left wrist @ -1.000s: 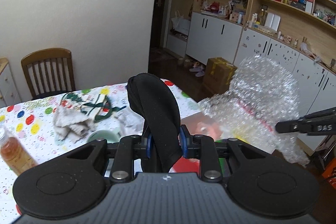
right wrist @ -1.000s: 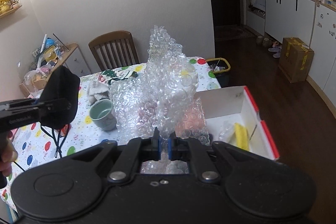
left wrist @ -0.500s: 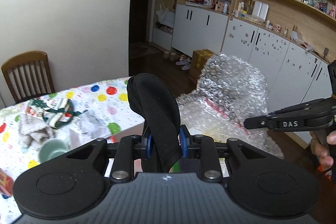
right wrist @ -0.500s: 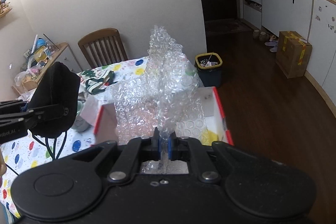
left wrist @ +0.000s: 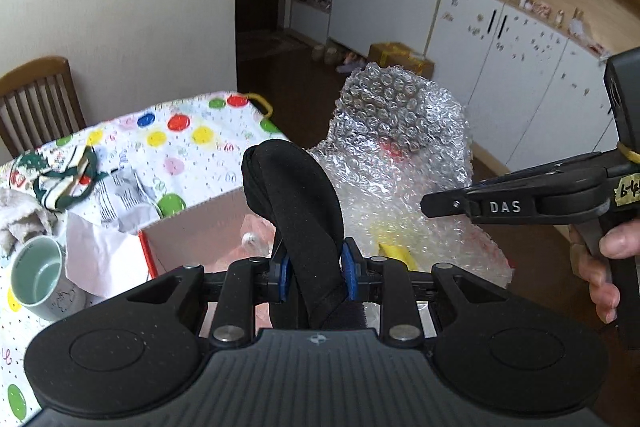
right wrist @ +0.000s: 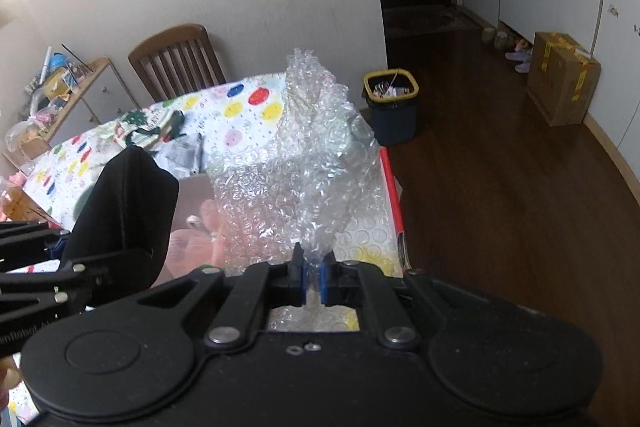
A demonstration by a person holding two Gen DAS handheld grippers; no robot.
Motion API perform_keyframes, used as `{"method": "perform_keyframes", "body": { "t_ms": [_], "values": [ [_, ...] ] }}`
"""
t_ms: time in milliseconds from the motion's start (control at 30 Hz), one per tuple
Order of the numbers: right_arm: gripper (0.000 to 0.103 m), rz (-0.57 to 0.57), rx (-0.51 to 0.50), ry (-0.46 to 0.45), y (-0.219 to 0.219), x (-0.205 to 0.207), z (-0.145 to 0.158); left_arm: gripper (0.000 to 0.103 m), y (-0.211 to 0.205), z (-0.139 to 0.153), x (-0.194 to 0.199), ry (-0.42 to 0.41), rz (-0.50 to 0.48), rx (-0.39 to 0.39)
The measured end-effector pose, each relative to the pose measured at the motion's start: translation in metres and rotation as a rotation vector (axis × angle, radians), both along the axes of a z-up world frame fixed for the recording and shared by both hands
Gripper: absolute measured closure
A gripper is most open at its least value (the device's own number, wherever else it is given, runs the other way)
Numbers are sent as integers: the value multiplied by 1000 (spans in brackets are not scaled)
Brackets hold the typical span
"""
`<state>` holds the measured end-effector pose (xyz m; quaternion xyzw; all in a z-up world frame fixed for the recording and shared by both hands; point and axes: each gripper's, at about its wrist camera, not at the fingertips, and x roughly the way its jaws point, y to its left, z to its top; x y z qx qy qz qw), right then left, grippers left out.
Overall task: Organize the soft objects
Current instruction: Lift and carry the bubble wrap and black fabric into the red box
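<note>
My left gripper (left wrist: 314, 277) is shut on a black fabric mask (left wrist: 296, 203) and holds it above the open cardboard box (left wrist: 196, 231) at the table's right end. My right gripper (right wrist: 313, 281) is shut on a sheet of clear bubble wrap (right wrist: 308, 167) that hangs over the box's right half (right wrist: 390, 199). The mask also shows at the left of the right wrist view (right wrist: 124, 223). The bubble wrap rises to the right of the mask in the left wrist view (left wrist: 400, 151). Something yellow (left wrist: 394, 253) lies in the box under the wrap.
On the polka-dot tablecloth (left wrist: 180, 143) lie a green mug (left wrist: 38, 277), crumpled white paper (left wrist: 100, 251), a green-and-white cloth (left wrist: 64, 183) and a beige cloth (left wrist: 16, 219). A wooden chair (right wrist: 176, 61) stands behind the table. A dark bin (right wrist: 392, 107) stands on the floor.
Both grippers have moved right along the table and now hang over the box, still holding the mask and the bubble wrap. The box now sits directly below them.
</note>
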<state>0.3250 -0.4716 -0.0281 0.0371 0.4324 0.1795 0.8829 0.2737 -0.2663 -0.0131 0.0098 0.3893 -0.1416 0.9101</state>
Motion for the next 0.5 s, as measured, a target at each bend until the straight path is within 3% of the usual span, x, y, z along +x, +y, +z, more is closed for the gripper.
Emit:
{"method": "perform_keyframes", "body": {
  "t_ms": [267, 500],
  "values": [
    [98, 42, -35, 74, 11, 25, -33, 78, -4, -32, 24, 114, 31, 30],
    [98, 51, -58, 119, 15, 36, -56, 78, -8, -44, 33, 141, 53, 51]
  ]
}}
